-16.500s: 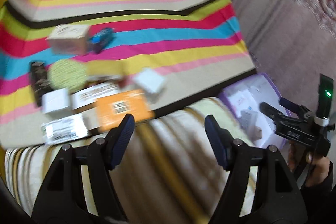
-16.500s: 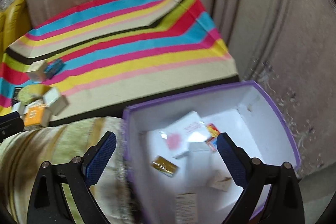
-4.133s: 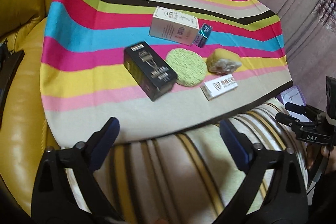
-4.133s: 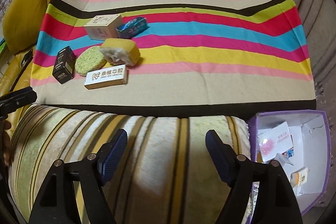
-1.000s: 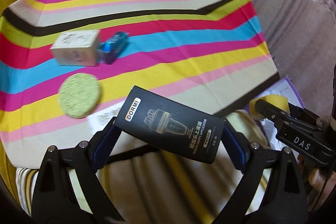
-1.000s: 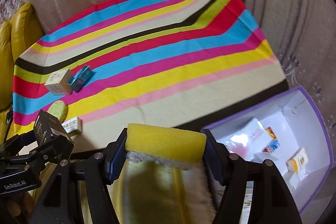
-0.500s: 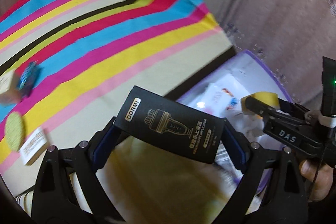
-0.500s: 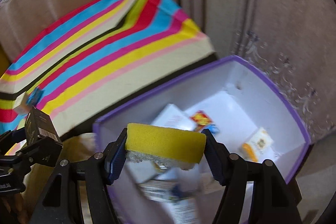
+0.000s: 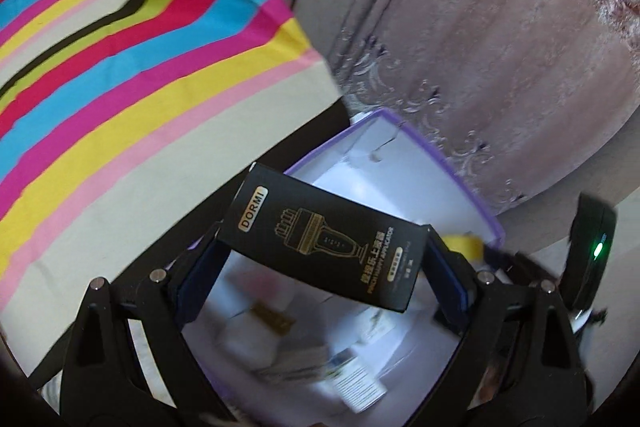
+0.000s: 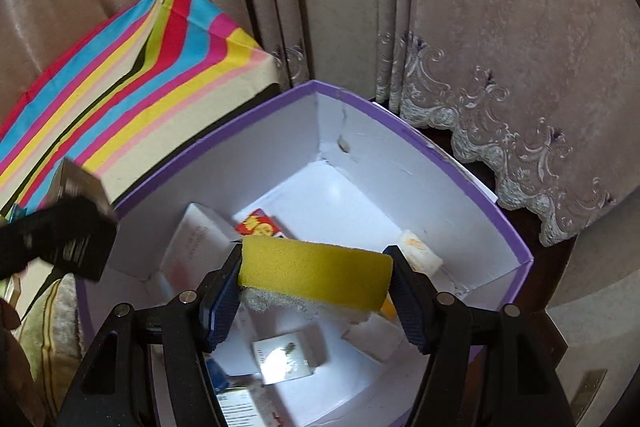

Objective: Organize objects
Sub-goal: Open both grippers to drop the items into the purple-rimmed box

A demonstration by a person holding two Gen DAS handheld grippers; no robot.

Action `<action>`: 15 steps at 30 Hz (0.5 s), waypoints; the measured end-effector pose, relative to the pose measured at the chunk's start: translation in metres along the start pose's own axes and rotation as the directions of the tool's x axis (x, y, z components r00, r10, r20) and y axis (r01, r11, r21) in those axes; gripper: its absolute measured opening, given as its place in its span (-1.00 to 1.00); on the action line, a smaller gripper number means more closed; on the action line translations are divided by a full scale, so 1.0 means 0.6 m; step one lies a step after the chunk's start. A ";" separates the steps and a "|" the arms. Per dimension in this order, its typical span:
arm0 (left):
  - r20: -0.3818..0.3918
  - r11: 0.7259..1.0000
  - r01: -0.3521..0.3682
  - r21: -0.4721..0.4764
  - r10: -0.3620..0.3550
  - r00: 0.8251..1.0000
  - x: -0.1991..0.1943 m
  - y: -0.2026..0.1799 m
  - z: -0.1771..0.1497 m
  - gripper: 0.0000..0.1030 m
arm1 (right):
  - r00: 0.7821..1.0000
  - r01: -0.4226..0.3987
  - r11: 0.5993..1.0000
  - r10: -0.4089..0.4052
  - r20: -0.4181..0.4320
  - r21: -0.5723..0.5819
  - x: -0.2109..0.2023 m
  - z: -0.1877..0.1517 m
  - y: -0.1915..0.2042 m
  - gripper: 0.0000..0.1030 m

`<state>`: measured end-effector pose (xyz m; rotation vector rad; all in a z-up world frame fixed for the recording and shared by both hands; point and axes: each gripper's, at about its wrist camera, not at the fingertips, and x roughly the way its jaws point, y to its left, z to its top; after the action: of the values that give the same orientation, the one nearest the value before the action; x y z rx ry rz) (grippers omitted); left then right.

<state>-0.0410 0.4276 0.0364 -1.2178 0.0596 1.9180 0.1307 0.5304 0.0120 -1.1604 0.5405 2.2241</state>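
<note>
My left gripper (image 9: pixel 320 267) is shut on a black DORMI box (image 9: pixel 324 239) and holds it above the purple-rimmed white box (image 9: pixel 452 171). My right gripper (image 10: pixel 316 287) is shut on a yellow sponge (image 10: pixel 316 273) over the same box (image 10: pixel 400 123), which holds several small cartons. The sponge (image 9: pixel 466 243) and the right gripper show at the right of the left wrist view. The black box (image 10: pixel 80 247) shows at the left edge of the right wrist view, over the box's left wall.
A striped cloth covers the table (image 9: pixel 120 67) to the left of the box; it also shows in the right wrist view (image 10: pixel 120 67). Beige curtains (image 10: pixel 480 27) hang behind the box. A striped cushion (image 10: pixel 52 327) lies at lower left.
Both grippers have swung right from the table to above the box, still holding the black box and the sponge. The table objects have left the left wrist view.
</note>
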 end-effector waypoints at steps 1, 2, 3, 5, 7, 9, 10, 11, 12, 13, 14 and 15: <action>-0.001 1.000 0.016 -0.005 -0.016 1.000 0.007 -0.006 0.006 0.84 | 1.000 0.002 1.000 -0.002 -0.003 0.006 0.001 0.000 -0.004 0.32; -0.005 1.000 0.029 -0.010 -0.029 1.000 0.013 -0.011 0.010 0.85 | 1.000 0.001 1.000 -0.001 -0.006 0.015 0.003 0.000 -0.008 0.33; -0.012 0.999 0.043 -0.016 -0.043 0.999 0.018 -0.014 0.013 0.85 | 1.000 0.001 1.000 -0.001 -0.007 0.019 0.005 0.000 -0.012 0.35; -0.022 0.998 0.058 -0.026 -0.059 0.998 0.026 -0.016 0.016 0.87 | 1.000 -0.003 1.000 0.003 -0.012 0.026 0.007 0.000 -0.014 0.39; -0.020 0.998 0.054 -0.039 -0.054 0.998 0.027 -0.012 0.016 0.90 | 1.000 -0.007 0.999 0.007 -0.014 0.032 0.007 -0.002 -0.016 0.48; -0.013 0.996 0.061 -0.058 -0.062 0.998 0.023 -0.004 0.013 0.94 | 1.000 -0.007 0.999 0.007 -0.013 0.036 0.006 -0.003 -0.017 0.56; -0.013 0.995 0.068 -0.069 -0.070 0.997 0.020 0.000 0.012 0.94 | 1.000 -0.007 0.999 0.008 -0.015 0.037 0.005 -0.005 -0.017 0.57; -0.017 0.994 0.078 -0.074 -0.080 0.997 0.018 0.001 0.011 0.94 | 1.000 -0.007 0.999 0.008 -0.017 0.037 0.006 -0.005 -0.016 0.59; -0.017 0.994 0.083 -0.072 -0.085 0.996 0.016 0.001 0.011 0.94 | 1.000 -0.008 0.999 0.009 -0.020 0.037 0.006 -0.005 -0.013 0.59; -0.010 0.995 0.077 -0.064 -0.078 0.997 0.010 0.002 0.008 0.94 | 1.000 -0.011 0.999 0.011 -0.022 0.035 0.005 -0.006 -0.011 0.59; -0.006 0.996 0.073 -0.058 -0.073 0.997 0.007 -0.001 0.006 0.94 | 1.000 -0.013 0.999 0.014 -0.022 0.032 0.004 -0.005 -0.008 0.59; 0.000 0.996 0.069 -0.051 -0.069 0.998 0.002 0.000 0.003 0.94 | 1.000 -0.015 0.999 0.015 -0.020 0.028 0.002 -0.005 -0.006 0.59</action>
<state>-0.0424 0.4293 0.0365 -1.2395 -0.0300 1.8686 0.1343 0.5317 0.0092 -1.1698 0.5887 2.2123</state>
